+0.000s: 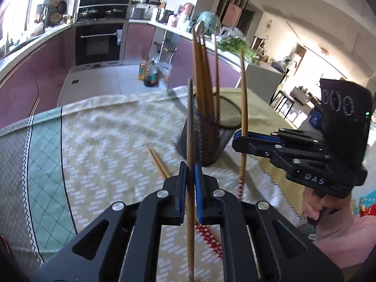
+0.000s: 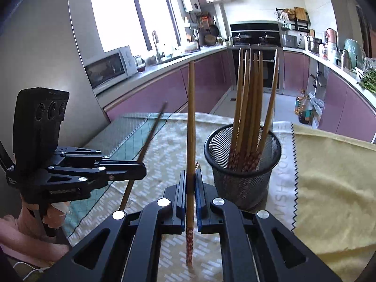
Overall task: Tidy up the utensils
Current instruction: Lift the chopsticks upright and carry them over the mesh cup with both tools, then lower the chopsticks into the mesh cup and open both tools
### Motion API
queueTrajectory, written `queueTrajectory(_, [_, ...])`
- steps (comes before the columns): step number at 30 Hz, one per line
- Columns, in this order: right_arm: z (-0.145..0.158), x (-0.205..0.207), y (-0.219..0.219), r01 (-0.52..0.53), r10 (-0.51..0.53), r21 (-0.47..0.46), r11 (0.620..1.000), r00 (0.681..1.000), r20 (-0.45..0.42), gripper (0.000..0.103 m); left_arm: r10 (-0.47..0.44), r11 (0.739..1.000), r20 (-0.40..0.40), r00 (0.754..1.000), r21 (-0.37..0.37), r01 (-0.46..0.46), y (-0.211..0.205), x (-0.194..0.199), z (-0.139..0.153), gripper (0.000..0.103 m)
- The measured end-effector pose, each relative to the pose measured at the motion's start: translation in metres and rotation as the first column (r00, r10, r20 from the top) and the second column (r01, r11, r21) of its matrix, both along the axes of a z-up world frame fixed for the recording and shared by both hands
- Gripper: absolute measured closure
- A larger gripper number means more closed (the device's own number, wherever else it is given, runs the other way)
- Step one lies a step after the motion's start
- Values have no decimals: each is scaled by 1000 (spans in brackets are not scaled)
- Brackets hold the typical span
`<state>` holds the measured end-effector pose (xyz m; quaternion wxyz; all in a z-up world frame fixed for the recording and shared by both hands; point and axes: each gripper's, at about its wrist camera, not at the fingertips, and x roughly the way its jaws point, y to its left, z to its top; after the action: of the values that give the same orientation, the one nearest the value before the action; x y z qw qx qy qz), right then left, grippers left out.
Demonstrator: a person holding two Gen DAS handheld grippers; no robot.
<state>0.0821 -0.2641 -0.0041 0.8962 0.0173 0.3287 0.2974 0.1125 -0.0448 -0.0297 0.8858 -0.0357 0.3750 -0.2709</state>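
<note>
A black mesh cup point(image 1: 206, 131) point(image 2: 243, 164) stands on the table with several wooden chopsticks point(image 1: 204, 75) point(image 2: 249, 108) upright in it. My left gripper point(image 1: 190, 171) is shut on one chopstick point(image 1: 190, 122) and holds it upright in front of the cup; it also shows in the right wrist view point(image 2: 141, 170). My right gripper point(image 2: 190, 178) is shut on another chopstick point(image 2: 190, 122) with a red patterned end, held upright left of the cup; it also shows in the left wrist view point(image 1: 237, 138). Two chopsticks point(image 1: 158, 163) lie on the cloth.
A patterned tablecloth point(image 1: 105, 141) point(image 2: 164, 145) covers the table, with a yellow cloth point(image 2: 333, 188) at the right. A kitchen floor and purple cabinets point(image 2: 164, 87) lie beyond the table's far edge. Bottles point(image 2: 304, 108) stand on the floor.
</note>
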Motion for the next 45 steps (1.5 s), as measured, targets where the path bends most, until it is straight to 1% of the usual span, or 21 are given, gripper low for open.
queueTrajectory(5, [12, -2, -8, 12, -13, 33, 999, 999, 31, 97, -24, 999, 47, 999, -41, 26, 3, -8, 23, 96])
queueTrajectory(11, [23, 0, -18, 19, -23, 58, 998, 998, 62, 97, -36, 995, 79, 996, -95, 43, 7, -14, 44, 96])
queueTrajectory(14, [30, 2, -20, 27, -32, 71, 997, 997, 75, 97, -25, 994, 97, 995, -108, 35, 7, -12, 50, 96])
queueTrajectory(20, [44, 6, -27, 42, -50, 79, 996, 993, 108, 97, -26, 987, 104, 994, -152, 42, 2, -1, 58, 96])
queueTrajectory(25, [53, 3, -28, 44, -55, 76, 996, 988, 144, 97, -33, 985, 136, 990, -165, 56, -4, 7, 72, 96])
queueTrajectory(32, [68, 5, -31, 47, -61, 82, 996, 982, 181, 97, -41, 985, 183, 982, -156, 70, -14, 13, 96, 96])
queueTrajectory(37, [76, 9, -34, 52, -68, 86, 995, 978, 199, 97, -46, 984, 219, 975, -158, 82, -19, 16, 114, 96])
queueTrajectory(45, [86, 18, -35, 60, -79, 91, 994, 971, 224, 97, -39, 985, 258, 965, -154, 81, -26, 21, 134, 96])
